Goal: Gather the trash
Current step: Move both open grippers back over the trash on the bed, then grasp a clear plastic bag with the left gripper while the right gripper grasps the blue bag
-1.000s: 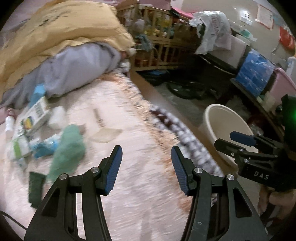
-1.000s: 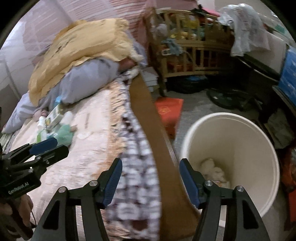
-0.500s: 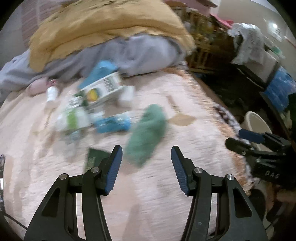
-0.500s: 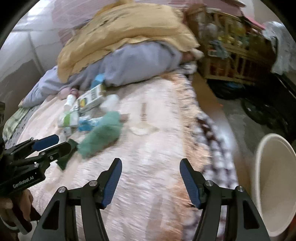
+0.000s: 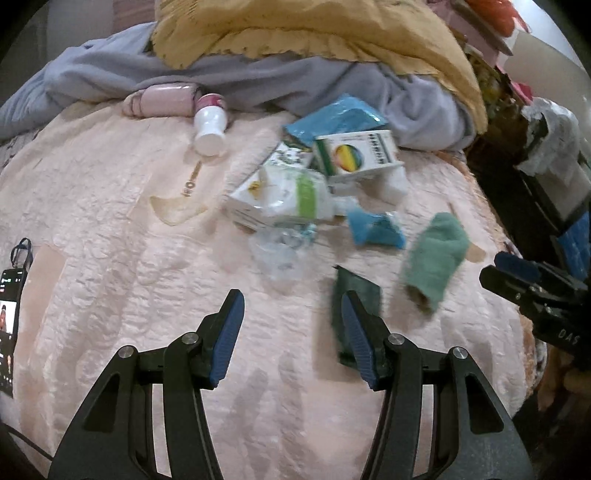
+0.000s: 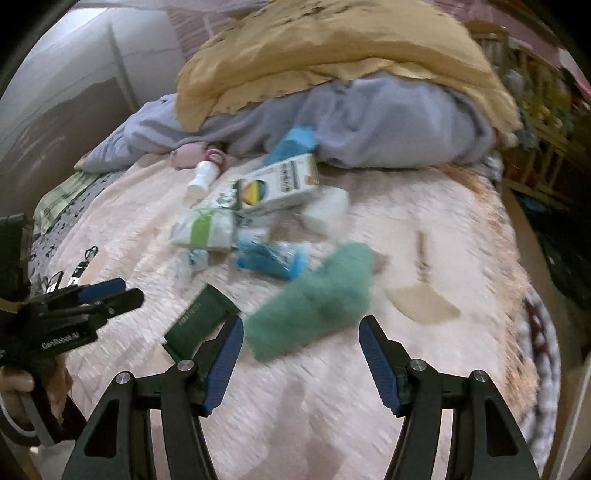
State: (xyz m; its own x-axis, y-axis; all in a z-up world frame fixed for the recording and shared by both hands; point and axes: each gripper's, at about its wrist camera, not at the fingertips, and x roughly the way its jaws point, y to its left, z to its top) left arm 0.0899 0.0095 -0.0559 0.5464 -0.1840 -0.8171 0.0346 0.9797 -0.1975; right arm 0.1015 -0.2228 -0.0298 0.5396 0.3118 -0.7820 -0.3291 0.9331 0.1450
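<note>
**Both grippers empty over the litter on the bed**

The left gripper (image 5: 291, 336) and the right gripper (image 6: 301, 360) both stood released, jaws apart with nothing between them, angled down over the pale pink bedspread (image 5: 110, 240). The trash lay in a loose cluster toward the head end of the bed, just short of the heaped grey blanket (image 5: 258, 74) and the yellow quilt (image 5: 314, 29): a white carton with a rainbow disc (image 5: 356, 155), a blue packet (image 5: 334, 118) behind it, a crumpled white-and-green wrapper (image 5: 284, 199), scraps of clear plastic (image 5: 280, 251), a torn blue wrapper (image 5: 375, 230), and a white bottle (image 5: 210, 125) lying on its side. Nearest the grippers were a flat dark green packet (image 6: 201, 321) and a green cloth-like roll (image 6: 314, 302), the latter toward the bed's right edge.

By my reading, this was the approach step: nothing was yet picked up, and no bin showed in either view. The next move likely called for each gripper to settle on one near piece. The flat packet probably needed an edge pinch, since it lay flush on soft bedding; the green roll looked easier to clamp across its width.
</note>
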